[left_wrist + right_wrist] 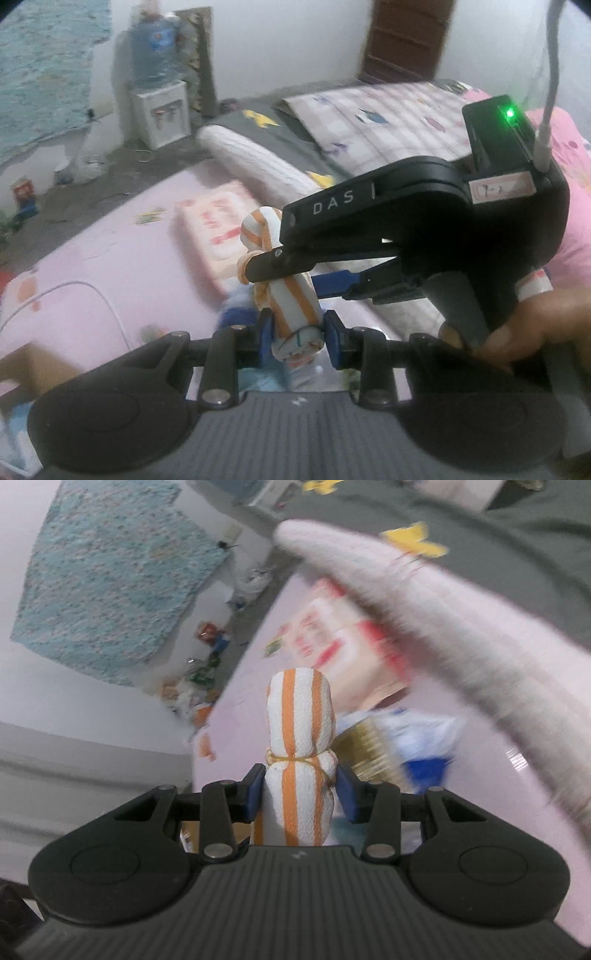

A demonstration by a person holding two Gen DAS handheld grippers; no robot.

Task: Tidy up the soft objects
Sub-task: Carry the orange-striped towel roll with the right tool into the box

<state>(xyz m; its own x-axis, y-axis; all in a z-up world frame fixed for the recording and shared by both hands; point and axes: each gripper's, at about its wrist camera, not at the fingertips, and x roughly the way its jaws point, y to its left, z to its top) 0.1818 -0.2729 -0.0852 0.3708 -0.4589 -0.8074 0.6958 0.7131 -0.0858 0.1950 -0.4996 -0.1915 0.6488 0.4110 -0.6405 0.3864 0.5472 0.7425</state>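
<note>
Pink bed [110, 266] | both claws (left [297, 338], right [300, 788]) clamp striped towel roll [300, 738]

Left wrist view: close over its own claw, facing across the pink bed [110, 266] toward the far wall. Right wrist view: equally close, tilted. Shared ahead of both claws: striped towel roll [295, 295] [299, 746], red-and-white pack [218, 229] [332, 642].

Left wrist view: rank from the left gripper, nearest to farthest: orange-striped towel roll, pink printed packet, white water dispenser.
1. Orange-striped white towel roll: between the left gripper's fingers.
2. Pink printed packet: on the pink sheet, ahead-left.
3. White water dispenser: far left, against the wall.
</note>
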